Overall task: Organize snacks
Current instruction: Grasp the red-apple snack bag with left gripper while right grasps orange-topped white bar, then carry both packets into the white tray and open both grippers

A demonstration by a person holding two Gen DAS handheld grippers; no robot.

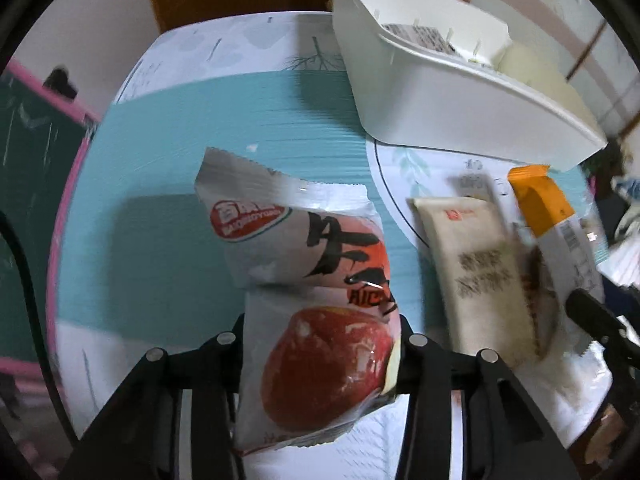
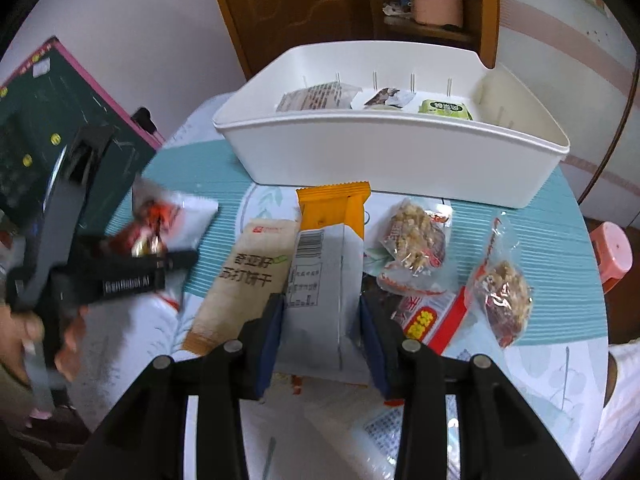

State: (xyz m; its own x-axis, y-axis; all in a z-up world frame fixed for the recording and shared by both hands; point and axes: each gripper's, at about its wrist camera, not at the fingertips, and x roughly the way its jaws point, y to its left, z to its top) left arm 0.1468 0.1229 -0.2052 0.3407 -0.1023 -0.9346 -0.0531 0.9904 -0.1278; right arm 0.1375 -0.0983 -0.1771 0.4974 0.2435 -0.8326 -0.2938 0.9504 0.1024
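Teal ribbed cloth covers the round table (image 2: 560, 216), the largest surface in both views. A white plastic bin (image 2: 384, 156) stands at the far side of the table, upright, with thin divider pins along its back wall; three flat packets lie inside it, side by side against that wall. In front of the bin, loose snacks lie on the cloth: a beige cracker packet (image 2: 248, 276), two clear bags of nut clusters (image 2: 416, 248) to its right, and a red and yellow packet (image 2: 432, 320) partly under one of them. The right gripper (image 2: 322, 332) is closed on an orange and white packet (image 2: 324, 256); both blue pads press the packet's sides, and its orange end points toward the bin. The left gripper (image 1: 320, 344) is closed on a white packet printed with a red fruit (image 1: 320, 292), which stands up between the fingers, clear of the cloth. In the right wrist view this left gripper appears blurred at the left edge, carried by a person's hand (image 2: 36, 332). A pink stool (image 2: 612, 252) stands beyond the table's right edge.
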